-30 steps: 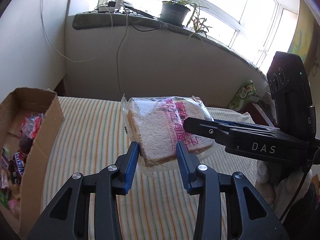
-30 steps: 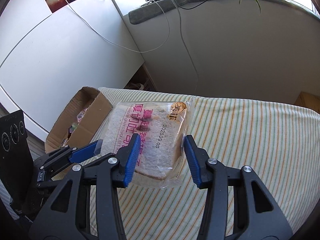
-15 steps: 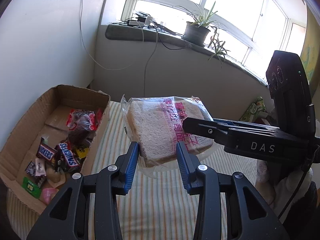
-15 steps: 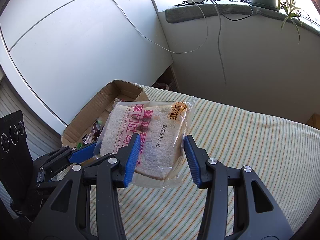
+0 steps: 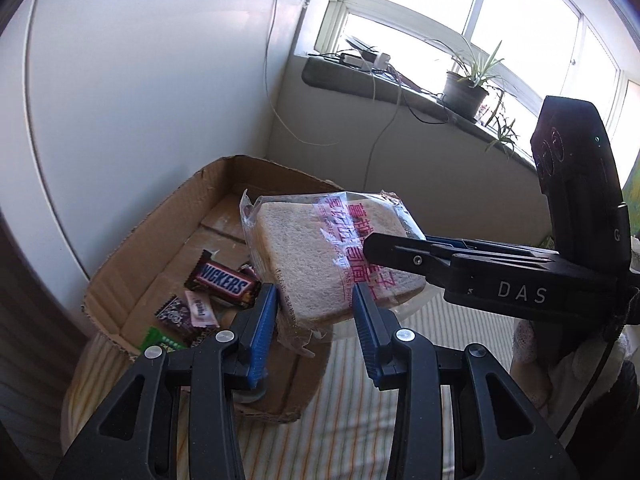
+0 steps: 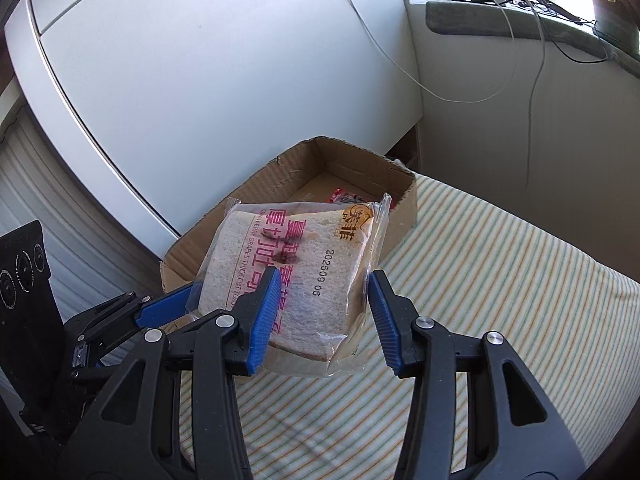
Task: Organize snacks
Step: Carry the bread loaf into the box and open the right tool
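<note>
A clear bag of thick-cut toast with pink lettering is held in the air between both grippers, above the near edge of an open cardboard box. My left gripper is shut on its near edge. My right gripper is shut on the bag from the other side; its fingers reach in from the right in the left wrist view. The box holds a Snickers bar and several small wrapped sweets.
The box stands on a striped cloth surface, next to a white wall panel. A windowsill with a potted plant, a power strip and hanging cables is behind.
Both grippers have carried the toast bag to the left, from over the striped cloth to over the cardboard box. Both grips on the bag are unchanged.
</note>
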`<action>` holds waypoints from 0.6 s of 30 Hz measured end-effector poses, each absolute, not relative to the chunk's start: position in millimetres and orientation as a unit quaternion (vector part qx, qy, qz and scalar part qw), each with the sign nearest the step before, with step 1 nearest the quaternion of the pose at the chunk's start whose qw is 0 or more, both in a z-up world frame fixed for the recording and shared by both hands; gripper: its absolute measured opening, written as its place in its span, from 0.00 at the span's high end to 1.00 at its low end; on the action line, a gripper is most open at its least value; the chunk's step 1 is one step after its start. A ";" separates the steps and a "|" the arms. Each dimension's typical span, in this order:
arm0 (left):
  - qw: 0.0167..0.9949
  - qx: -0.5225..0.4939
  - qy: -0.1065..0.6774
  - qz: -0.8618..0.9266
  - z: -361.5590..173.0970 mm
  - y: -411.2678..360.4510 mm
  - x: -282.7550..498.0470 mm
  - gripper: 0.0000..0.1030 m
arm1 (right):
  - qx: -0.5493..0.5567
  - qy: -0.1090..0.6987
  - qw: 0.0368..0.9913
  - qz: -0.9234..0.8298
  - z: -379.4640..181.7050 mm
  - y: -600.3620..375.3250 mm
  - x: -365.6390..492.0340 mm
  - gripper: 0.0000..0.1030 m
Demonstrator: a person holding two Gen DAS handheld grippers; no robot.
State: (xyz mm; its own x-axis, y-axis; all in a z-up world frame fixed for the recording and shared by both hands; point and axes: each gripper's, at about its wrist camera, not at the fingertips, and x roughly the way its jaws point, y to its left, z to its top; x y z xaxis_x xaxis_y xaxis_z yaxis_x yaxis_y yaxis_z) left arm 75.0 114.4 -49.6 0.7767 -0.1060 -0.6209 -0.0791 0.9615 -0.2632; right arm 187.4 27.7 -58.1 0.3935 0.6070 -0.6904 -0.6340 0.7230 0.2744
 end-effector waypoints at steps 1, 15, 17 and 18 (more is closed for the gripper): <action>0.932 -0.141 0.334 -0.001 -50.6 120.2 72.9 0.64 | -0.021 0.406 0.832 0.378 -59.2 36.2 187.2 0.54; 0.934 -0.141 0.325 0.053 -52.9 157.2 57.8 0.64 | -0.052 0.391 0.832 0.390 -65.8 92.0 187.8 0.49; 0.934 -0.138 0.324 0.057 -52.3 158.2 55.7 0.64 | -0.054 0.389 0.834 0.387 -65.6 92.0 188.0 0.49; 0.935 -0.136 0.323 0.058 -51.9 157.2 54.6 0.64 | -0.055 0.389 0.835 0.386 -65.4 90.7 187.4 0.48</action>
